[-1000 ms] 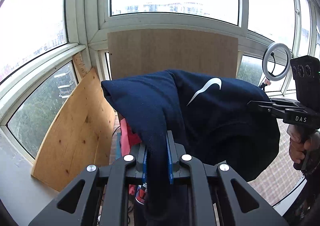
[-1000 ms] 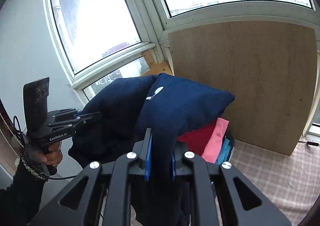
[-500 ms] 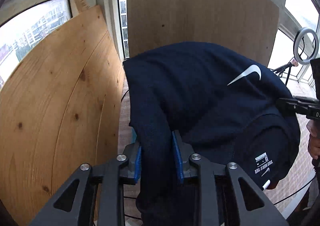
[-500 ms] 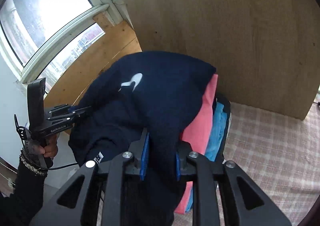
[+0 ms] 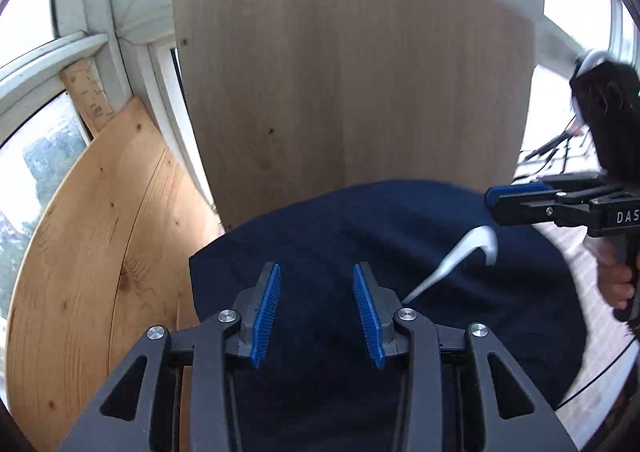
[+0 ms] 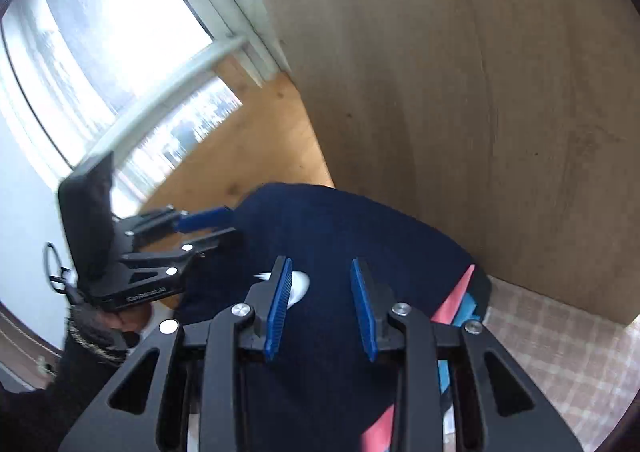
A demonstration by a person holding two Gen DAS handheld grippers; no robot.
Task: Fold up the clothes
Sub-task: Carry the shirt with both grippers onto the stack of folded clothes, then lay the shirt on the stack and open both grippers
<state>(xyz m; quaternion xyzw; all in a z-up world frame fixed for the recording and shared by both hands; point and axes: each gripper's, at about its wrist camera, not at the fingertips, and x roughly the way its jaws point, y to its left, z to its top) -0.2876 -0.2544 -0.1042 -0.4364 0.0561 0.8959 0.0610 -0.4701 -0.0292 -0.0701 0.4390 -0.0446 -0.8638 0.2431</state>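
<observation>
Now both the left gripper (image 5: 316, 310) and right gripper (image 6: 322, 308) hover with jaws just parted and empty, releasing the folded navy sweatshirt (image 5: 360, 244) onto the stacked clothes (image 6: 460, 298).

The desk has a checked cloth (image 6: 560, 348) on it. A stack of folded clothes, pink (image 6: 454, 302) and blue (image 6: 468, 304), lies near its far edge, with the navy garment (image 6: 344, 228) on top.
</observation>
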